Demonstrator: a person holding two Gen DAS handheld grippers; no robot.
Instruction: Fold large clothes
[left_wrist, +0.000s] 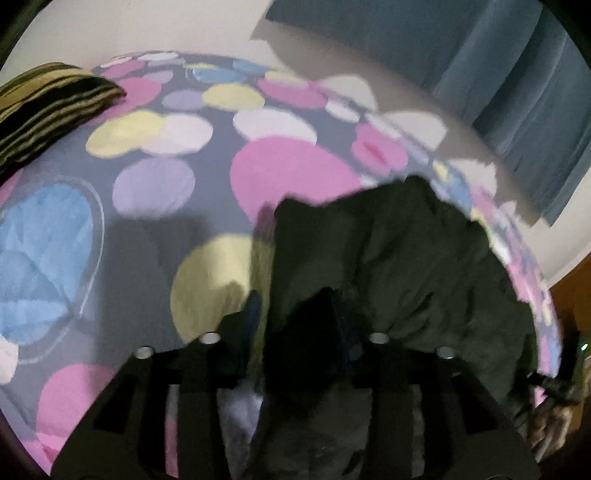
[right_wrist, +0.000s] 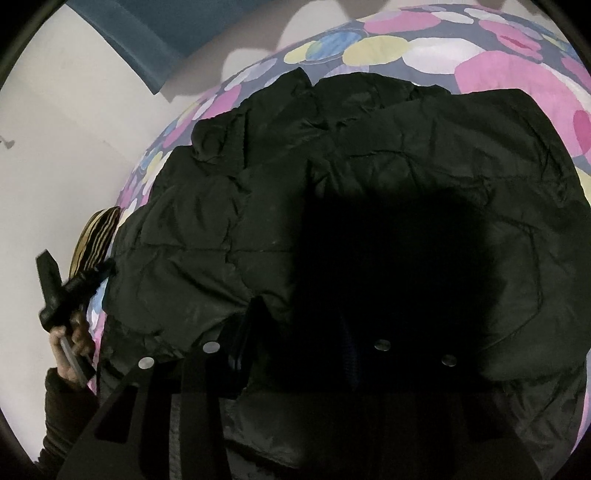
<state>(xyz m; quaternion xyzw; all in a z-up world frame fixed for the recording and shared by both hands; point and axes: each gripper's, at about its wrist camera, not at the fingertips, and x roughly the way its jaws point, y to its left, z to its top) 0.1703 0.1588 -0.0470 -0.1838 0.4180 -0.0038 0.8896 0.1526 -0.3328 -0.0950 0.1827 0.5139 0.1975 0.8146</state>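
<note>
While only the right wrist view shows the whole dark jacket (right_wrist: 369, 184) spread on the bed (right_wrist: 517, 66), each claw, left (left_wrist: 295, 314) and right (right_wrist: 295, 325), is clenched on its fabric.

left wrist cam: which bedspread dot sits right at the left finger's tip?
The pale yellow dot, just ahead of the left gripper beside the dark jacket. The pink, lilac and white ones lie farther up the bedspread.
</note>
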